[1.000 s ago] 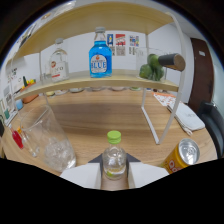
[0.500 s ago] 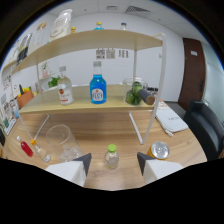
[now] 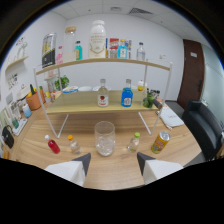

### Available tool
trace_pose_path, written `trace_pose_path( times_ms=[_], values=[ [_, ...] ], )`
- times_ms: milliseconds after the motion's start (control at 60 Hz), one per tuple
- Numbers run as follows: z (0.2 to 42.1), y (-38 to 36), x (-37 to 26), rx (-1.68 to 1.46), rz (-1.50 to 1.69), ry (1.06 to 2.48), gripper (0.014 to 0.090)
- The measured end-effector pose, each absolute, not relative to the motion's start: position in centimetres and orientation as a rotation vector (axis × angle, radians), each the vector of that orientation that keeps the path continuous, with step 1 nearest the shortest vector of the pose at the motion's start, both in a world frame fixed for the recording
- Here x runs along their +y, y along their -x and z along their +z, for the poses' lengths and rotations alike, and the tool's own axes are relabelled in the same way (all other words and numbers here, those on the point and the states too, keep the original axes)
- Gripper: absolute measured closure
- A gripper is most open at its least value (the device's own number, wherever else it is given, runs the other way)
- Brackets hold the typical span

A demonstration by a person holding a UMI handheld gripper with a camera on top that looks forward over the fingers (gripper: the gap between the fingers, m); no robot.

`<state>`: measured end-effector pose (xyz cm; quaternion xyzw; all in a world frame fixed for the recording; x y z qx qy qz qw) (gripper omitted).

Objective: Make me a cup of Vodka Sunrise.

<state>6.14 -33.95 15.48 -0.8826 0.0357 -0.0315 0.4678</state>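
Glass tumbler (image 3: 105, 138) with ice stood upright on the wooden worktop (image 3: 120, 172), just beyond the fingers and roughly between them in line. Small clear bottle with green cap (image 3: 133, 142) to its right, apart from it; yellow can (image 3: 160, 142) farther right, near the shelf's right leg. Left of the glass, small bottle with orange cap (image 3: 74, 145), then a red bottle (image 3: 52, 145) farther left, all spaced in a loose row with gaps between.

Gripper (image 3: 112, 162) held well back, fingers wide open and holding nothing, bare worktop between them and open wood between fingertips and the row.

Behind the row, a two-tier white-framed shelf (image 3: 95, 107): on the lower board a clear bottle with red label (image 3: 103, 95) and a blue bottle (image 3: 127, 96) side by side, green items at the right end (image 3: 149, 101). On the upper board, a large white jug (image 3: 97, 39) and several smaller bottles and cartons. Papers (image 3: 171, 118) on the far right of the worktop, dark chair (image 3: 204, 125) beyond them, dark door (image 3: 192, 70) in the far wall. Clutter along the left edge, too small to tell.

Compared with half a second before: pulled back and raised, the green-capped bottle no longer between the fingers, whole row and top shelf now in view.
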Motion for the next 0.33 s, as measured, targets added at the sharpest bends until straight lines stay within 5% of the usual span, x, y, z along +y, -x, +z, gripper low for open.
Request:
trace_pose_path(
  times_ms=[333],
  values=[
    [15.5,-3.9,-34.6,0.080,-0.080,2.169,0.0186]
  ],
)
